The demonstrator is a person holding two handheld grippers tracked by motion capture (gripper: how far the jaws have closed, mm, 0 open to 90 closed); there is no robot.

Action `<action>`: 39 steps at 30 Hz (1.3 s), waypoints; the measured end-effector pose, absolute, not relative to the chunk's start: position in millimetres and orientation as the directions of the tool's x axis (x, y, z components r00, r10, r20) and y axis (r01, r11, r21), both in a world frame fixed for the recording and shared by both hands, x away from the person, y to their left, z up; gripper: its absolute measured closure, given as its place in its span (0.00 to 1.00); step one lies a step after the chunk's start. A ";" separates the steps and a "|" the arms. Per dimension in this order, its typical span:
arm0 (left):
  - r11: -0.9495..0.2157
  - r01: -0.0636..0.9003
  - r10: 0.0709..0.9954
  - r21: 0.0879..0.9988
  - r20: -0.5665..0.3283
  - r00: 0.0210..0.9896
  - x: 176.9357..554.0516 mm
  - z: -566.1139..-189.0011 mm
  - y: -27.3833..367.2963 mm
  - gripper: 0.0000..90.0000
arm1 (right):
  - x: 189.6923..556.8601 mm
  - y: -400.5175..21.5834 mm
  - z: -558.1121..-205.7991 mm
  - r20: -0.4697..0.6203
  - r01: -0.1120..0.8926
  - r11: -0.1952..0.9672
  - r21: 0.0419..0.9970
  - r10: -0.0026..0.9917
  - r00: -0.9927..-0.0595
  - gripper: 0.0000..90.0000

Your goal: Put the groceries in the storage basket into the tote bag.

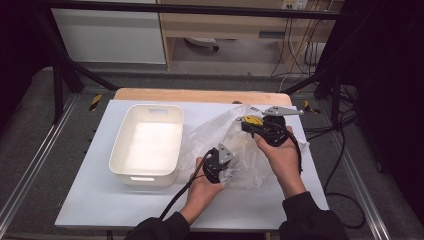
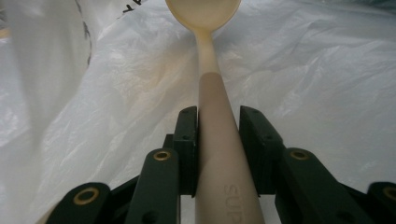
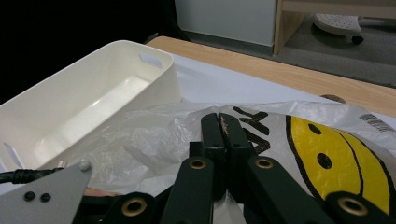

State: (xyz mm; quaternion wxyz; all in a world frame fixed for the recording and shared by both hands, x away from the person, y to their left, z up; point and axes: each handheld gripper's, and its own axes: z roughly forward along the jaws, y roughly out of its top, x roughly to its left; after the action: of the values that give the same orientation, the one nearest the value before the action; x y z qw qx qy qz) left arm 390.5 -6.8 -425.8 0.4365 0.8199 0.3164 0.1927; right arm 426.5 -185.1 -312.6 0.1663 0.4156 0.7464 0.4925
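Both forearms wear dark sleeves. The left black two-jaw gripper (image 1: 218,165) carries a grey three-cornered plate and trails a black cable; the right black gripper (image 1: 255,125) has brass-ringed screw holes along its jaws.

The tabletop (image 1: 100,200) is seen from above and behind the person, looking forward and down, at a middling distance. The left gripper view is taken very close along its own tongs (image 2: 217,140), facing the plastic bag (image 2: 327,93). The right gripper view is aimed level toward 11 o'clock, over the bag (image 3: 154,135) to the white bin (image 3: 93,88); bag and bin are shared with the high view.
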 end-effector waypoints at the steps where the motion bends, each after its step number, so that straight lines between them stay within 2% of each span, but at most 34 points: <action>1: -0.428 0.346 0.686 0.835 0.051 0.726 390.5 -427.1 -7.6 0.77 | 426.0 -184.8 -312.0 0.162 0.456 0.168 0.874 0.784 -0.599 1.00; 16: -0.452 0.333 0.680 0.828 0.079 0.729 397.7 -437.8 -19.9 0.77 | 419.0 -181.7 -303.1 0.153 0.429 0.166 0.888 0.774 -0.615 1.00; 28: -0.477 0.286 0.688 0.831 0.151 0.710 411.0 -429.1 -32.0 0.77 | 416.9 -179.7 -302.5 0.152 0.425 0.167 0.890 0.770 -0.619 1.00; 33: -0.525 0.253 0.660 0.813 0.201 0.724 415.2 -431.3 -38.5 0.77 | 416.9 -179.3 -301.9 0.155 0.426 0.165 0.890 0.769 -0.621 1.00; 34: -0.513 0.272 0.665 0.814 0.177 0.726 416.7 -433.9 -40.4 0.77 | 416.8 -179.5 -301.7 0.154 0.425 0.165 0.890 0.768 -0.622 1.00; 39: -0.534 0.258 0.658 0.805 0.203 0.725 421.6 -439.7 -41.4 0.77 | 415.7 -180.9 -300.2 0.156 0.425 0.163 0.890 0.769 -0.620 1.00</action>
State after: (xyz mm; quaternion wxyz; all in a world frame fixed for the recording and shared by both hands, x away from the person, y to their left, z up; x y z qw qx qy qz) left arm 421.6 -41.4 -439.7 0.3984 0.8390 0.2729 0.2508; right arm 415.7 -180.9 -300.2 0.1695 0.4016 0.7434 0.5073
